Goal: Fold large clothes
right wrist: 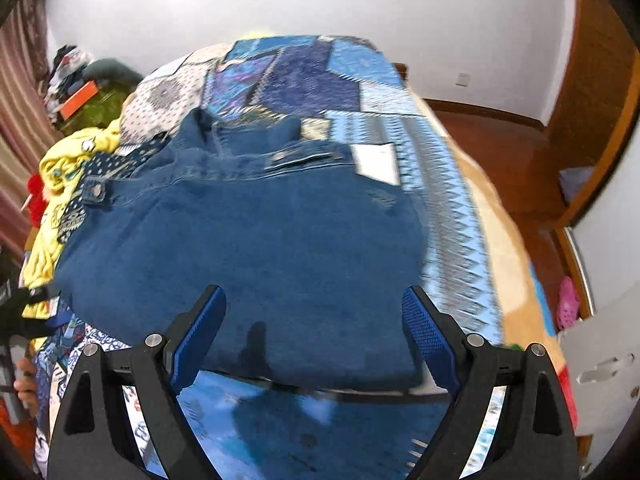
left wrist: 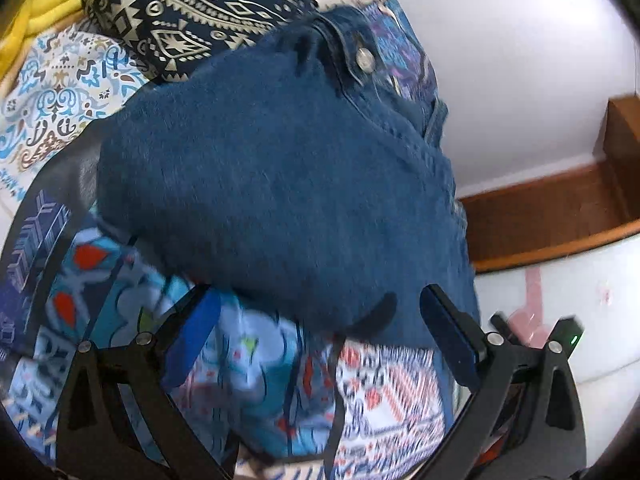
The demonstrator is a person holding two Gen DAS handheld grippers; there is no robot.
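Observation:
A blue denim garment [left wrist: 280,184] lies folded in a thick bundle on the patterned bedspread [left wrist: 248,380]. Its metal button [left wrist: 365,59] shows at the far end. In the right wrist view the same denim [right wrist: 256,248] lies flat in front, with a white label [right wrist: 378,162] at its far right. My left gripper [left wrist: 316,316] is open and empty, its fingers just short of the bundle's near edge. My right gripper [right wrist: 314,312] is open and empty, its fingers straddling the near edge of the denim.
A dark patterned cloth [left wrist: 180,12] and yellow clothes [right wrist: 64,168] lie at the left of the bed. The bed's right edge [right wrist: 492,216] drops to a wooden floor [right wrist: 500,136]. A wooden bed frame [left wrist: 552,216] meets the white wall.

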